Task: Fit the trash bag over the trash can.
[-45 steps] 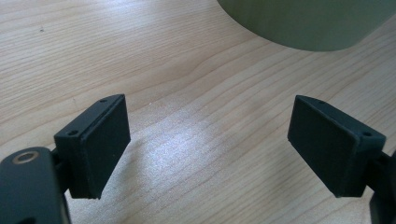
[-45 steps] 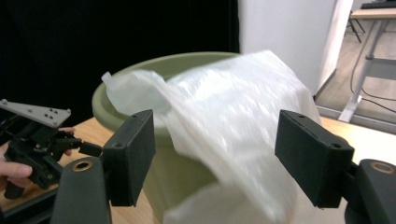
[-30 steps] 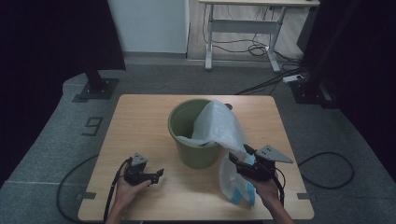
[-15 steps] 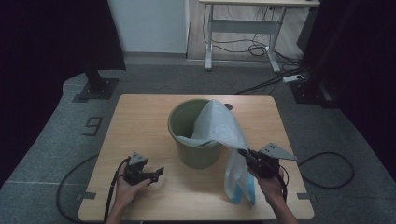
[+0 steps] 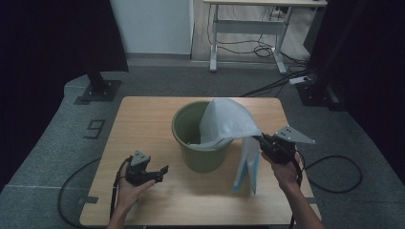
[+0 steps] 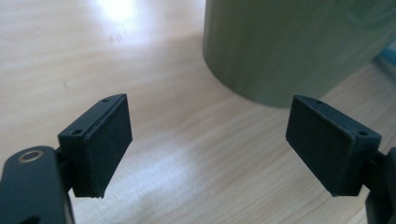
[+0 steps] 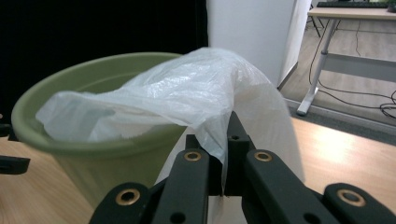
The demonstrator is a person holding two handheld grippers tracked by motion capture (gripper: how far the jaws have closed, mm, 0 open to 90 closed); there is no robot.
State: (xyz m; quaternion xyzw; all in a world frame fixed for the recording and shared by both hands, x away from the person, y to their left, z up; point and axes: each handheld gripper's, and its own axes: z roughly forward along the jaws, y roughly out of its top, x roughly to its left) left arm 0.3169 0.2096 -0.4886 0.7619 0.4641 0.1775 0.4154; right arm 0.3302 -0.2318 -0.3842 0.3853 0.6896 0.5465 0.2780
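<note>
Both grippers are black. The right gripper (image 5: 265, 141) has a grey three-cornered plate (image 5: 294, 135) and brass screws (image 7: 192, 156). The left gripper (image 5: 160, 172) has flat square pads (image 6: 109, 142).

Olive-green bucket (image 5: 199, 143) on pale wood-grain worktop (image 5: 143, 119). Translucent white plastic bag (image 5: 227, 121) draped over rim, lower part tinted light blue. Black left gripper (image 5: 152, 172), black right gripper (image 5: 265, 143) with grey plate. Floor (image 5: 57, 143) dark grey carpet.
</note>
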